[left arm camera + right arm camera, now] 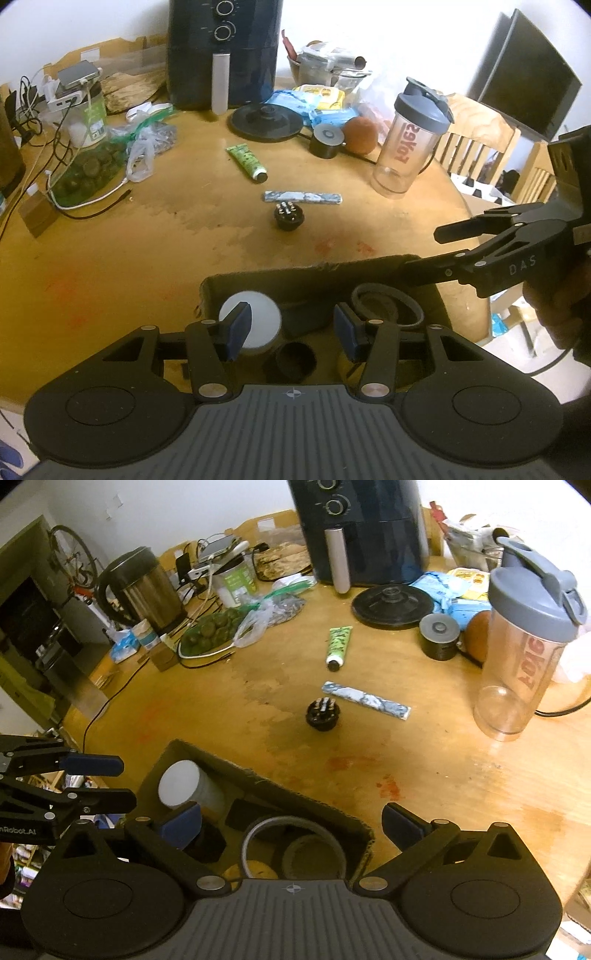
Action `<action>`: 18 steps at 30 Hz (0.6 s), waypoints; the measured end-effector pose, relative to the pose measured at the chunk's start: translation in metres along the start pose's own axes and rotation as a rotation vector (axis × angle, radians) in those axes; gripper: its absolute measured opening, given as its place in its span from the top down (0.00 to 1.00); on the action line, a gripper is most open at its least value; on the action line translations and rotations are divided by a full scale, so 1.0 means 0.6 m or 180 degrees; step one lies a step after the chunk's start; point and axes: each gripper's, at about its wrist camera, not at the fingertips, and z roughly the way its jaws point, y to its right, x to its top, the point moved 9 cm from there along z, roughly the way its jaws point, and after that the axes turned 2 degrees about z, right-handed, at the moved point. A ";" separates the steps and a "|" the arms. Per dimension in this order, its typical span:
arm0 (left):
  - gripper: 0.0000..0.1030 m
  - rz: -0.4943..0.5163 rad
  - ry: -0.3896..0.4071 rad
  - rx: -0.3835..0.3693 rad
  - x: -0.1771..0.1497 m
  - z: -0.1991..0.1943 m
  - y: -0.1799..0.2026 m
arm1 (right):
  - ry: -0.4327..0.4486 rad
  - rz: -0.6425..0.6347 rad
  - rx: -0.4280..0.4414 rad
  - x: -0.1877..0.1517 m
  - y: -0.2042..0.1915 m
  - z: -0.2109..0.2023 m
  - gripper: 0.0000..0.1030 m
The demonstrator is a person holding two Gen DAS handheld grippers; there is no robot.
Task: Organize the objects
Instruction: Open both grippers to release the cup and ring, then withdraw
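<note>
Over the near edge of the table (110, 258), my left-wrist view looks down into the cardboard box (314, 269) where things are being gathered. My left gripper (291, 326) hangs above it with its fingers partly apart and nothing between the blue pads. Under them I see a white round lid (258, 317), a small dark cup (293, 358) and a grey tape ring (384, 299) already inside. My right gripper (424, 251) reaches in from the right, over the box's far rim, fingers spread and empty. Still out on the table lie a green tube (246, 160), a flat marbled bar (303, 196) and a small black holder of bits (289, 217).

From the right-wrist view, my right gripper (291, 830) stands wide open above the box (258, 779), holding nothing; the left gripper (110, 779) shows at the left edge, also empty. The holder (323, 714) sits nearest the box, the bar (365, 700) just beyond it, the tube (340, 646) farther back.

I judge the holder light, rigid and squat, so I would close on its round body low down and keep it upright, since the bits may be loose. The bar looks thin and stiff; lying flat, it wants a pinch across its narrow width. The tube should be soft, so I would take it near the cap.
</note>
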 end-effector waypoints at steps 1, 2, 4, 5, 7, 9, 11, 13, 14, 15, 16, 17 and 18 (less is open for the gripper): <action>0.53 0.0006 -0.0001 -0.0011 0.002 0.002 0.001 | 0.0007 0.0011 -0.0015 0.001 0.003 -0.001 0.00; 0.53 0.0014 -0.0001 -0.0025 0.004 0.004 0.002 | 0.0015 0.0023 -0.0036 0.002 0.007 -0.002 0.00; 0.53 0.0037 0.0000 -0.0051 0.010 0.009 0.004 | 0.0028 0.0034 -0.0066 0.005 0.013 -0.002 0.00; 0.53 0.0056 0.0001 -0.0067 0.014 0.011 0.006 | 0.0033 0.0040 -0.0077 0.007 0.016 -0.003 0.00; 0.53 0.0092 0.0009 -0.0088 0.022 0.015 0.008 | 0.0051 0.0055 -0.0093 0.012 0.022 -0.004 0.00; 0.53 0.0144 0.0023 -0.0097 0.031 0.018 0.010 | 0.0066 0.0068 -0.0131 0.019 0.028 -0.004 0.00; 0.53 0.0207 0.0044 -0.0117 0.040 0.021 0.013 | 0.0086 0.0067 -0.0174 0.029 0.035 -0.005 0.00; 0.53 0.0238 0.0064 -0.0144 0.050 0.024 0.013 | 0.0114 0.0063 -0.0213 0.040 0.040 -0.006 0.00; 0.53 0.0246 0.0073 -0.0152 0.054 0.026 0.012 | 0.0125 0.0060 -0.0234 0.046 0.043 -0.006 0.00; 0.53 0.0257 0.0083 -0.0162 0.059 0.027 0.010 | 0.0142 0.0057 -0.0258 0.054 0.046 -0.005 0.00; 0.53 0.0262 0.0093 -0.0168 0.063 0.028 0.008 | 0.0156 0.0056 -0.0279 0.061 0.048 -0.005 0.00; 0.53 0.0264 0.0102 -0.0177 0.068 0.029 0.005 | 0.0167 0.0055 -0.0297 0.066 0.051 -0.004 0.00; 0.53 0.0264 0.0112 -0.0183 0.075 0.031 0.002 | 0.0184 0.0056 -0.0319 0.074 0.054 -0.004 0.00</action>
